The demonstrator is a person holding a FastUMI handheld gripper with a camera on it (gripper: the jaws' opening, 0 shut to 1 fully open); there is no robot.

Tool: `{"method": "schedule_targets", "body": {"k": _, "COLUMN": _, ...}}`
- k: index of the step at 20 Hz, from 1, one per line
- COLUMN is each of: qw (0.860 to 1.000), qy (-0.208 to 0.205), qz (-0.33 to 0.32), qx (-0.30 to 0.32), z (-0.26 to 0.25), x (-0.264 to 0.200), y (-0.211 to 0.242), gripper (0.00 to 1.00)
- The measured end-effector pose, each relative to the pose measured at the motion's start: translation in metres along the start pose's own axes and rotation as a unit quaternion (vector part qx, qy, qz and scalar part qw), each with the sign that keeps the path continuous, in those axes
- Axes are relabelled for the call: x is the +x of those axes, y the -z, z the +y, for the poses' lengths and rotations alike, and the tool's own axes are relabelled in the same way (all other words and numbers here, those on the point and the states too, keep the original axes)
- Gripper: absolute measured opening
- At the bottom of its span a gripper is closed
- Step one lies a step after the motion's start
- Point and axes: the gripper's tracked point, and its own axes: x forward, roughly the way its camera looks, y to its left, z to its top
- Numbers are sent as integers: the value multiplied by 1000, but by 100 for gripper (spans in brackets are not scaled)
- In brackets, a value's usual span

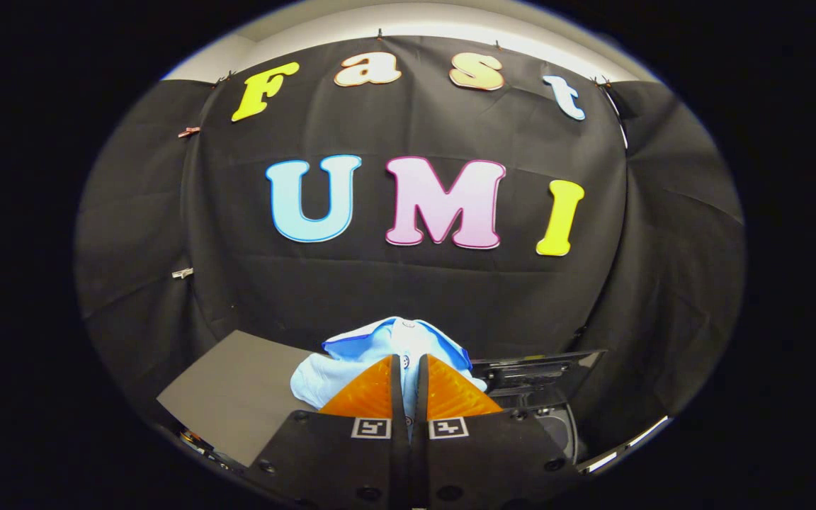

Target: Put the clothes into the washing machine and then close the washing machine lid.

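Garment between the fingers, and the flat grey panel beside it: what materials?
Garment: soft woven fabric, probably cotton, light blue with darker blue trim; it folds and bunches, pinched by the fingers. Grey panel: rigid, matte sheet, plastic or painted metal; cannot tell which.

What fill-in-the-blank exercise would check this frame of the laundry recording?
1. The gripper has its fingers nearly together, pinching the light ____ garment.
2. The garment bunches between the fingers and just ____ of them, lifted in front of the black cloth wall.
3. To the garment's left, lower down, lies a flat ____ panel.
4. To the right of the fingers, the washing machine has its lid ____.

Missing words: blue; ahead; grey; open
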Motion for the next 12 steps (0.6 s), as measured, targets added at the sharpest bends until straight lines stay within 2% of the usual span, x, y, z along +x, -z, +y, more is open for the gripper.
{"method": "schedule_targets", "body": {"k": 5, "qw": 1000, "qy": 26, "qz": 10, "qx": 4, "z": -68, "x": 11, "y": 13, "gripper": 5}}
{"method": "schedule_targets", "body": {"k": 12, "qw": 997, "qy": 59, "qz": 38, "qx": -11, "z": -124, "x": 30, "y": 51, "gripper": 5}}
